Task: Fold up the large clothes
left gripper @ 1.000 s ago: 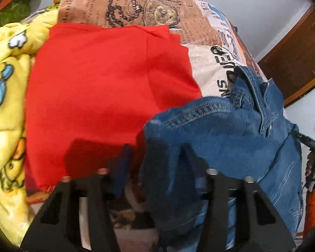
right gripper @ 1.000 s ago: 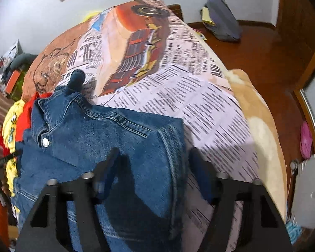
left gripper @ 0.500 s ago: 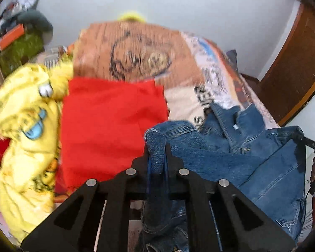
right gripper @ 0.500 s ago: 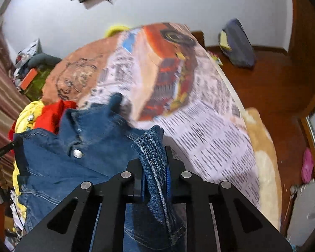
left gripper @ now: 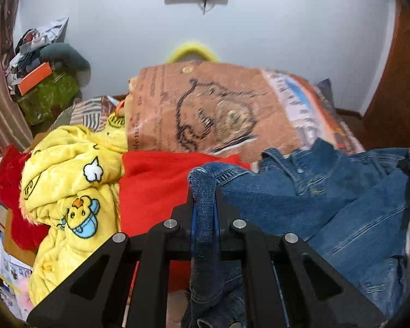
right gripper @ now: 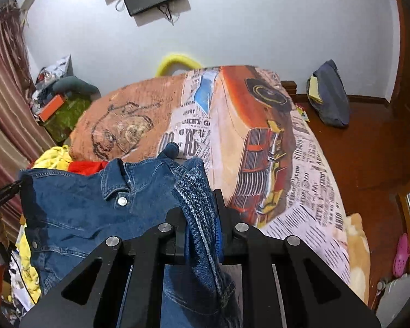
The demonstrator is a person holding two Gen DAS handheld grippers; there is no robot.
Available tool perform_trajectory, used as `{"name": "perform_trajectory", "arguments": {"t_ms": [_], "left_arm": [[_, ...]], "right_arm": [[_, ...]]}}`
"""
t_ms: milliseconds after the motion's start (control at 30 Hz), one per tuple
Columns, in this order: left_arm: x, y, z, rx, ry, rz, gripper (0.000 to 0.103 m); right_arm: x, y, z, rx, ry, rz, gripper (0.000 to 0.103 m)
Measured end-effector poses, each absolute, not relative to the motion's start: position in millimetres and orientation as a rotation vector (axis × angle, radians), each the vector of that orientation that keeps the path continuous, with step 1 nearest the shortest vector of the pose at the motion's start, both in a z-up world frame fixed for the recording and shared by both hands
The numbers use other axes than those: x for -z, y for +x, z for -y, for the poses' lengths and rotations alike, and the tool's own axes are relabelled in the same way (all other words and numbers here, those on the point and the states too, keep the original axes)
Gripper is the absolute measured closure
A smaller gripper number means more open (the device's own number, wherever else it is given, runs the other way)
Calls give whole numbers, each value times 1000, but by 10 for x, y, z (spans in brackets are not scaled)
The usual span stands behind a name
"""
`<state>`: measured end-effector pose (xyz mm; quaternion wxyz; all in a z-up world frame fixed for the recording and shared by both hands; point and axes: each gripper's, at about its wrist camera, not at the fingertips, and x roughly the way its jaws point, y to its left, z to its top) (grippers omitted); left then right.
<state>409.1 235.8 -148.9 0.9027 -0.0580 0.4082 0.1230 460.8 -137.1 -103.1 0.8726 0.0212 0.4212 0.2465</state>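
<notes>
Presently, the left gripper (left gripper: 204, 205) is pinching a fold of the denim jacket (left gripper: 328, 199), which is hanging over the near end of the bed (right gripper: 300, 180); the right gripper (right gripper: 202, 205) is clamping the jacket's opposite edge.

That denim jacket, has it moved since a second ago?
Yes. The denim jacket, pinched by both grippers, has been lifted off the printed bedspread, bunching upward.

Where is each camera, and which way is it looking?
Left wrist: sits on the left gripper, looking down across the bed at the red cloth and yellow blanket; its fingers pinch the denim jacket.
Right wrist: sits on the right gripper, facing bed and floor; fingers pinch denim.
Shared: jacket, bed, wall.
</notes>
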Motion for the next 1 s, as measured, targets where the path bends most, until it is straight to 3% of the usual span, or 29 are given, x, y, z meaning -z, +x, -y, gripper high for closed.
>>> {"name": "perform_trajectory", "arguments": {"t_ms": [400,800,833,867,900,967,1000], "left_arm": [[2517,4412,-2687,-293,-173,-1048,92],[2388,4326,-2543,-297,-117,-1083,89],[2327,4287,-2522,-291,-112,-1078,87],[2280,4257,-2503,-286,-109,-1072,81],[2187,4186,-2460,-275,-103,-1061,75],[2034,4062,-2396,-267,-98,-1043,43],[1939,3980,-2357,-267,-93,-1023,39]], "right_arm": [[1744,4937,1462,-435,32,-1032,91],[1537,4695,1364,-442,-72,-1000,85],[1482,4637,1354,-432,-89,-996,79],[1431,4586,1346,-426,-101,-991,66],[1399,4556,1343,-422,-106,-987,59],[1239,4382,1343,-444,-103,-957,42],[1167,4303,1339,-451,-102,-941,40]]}}
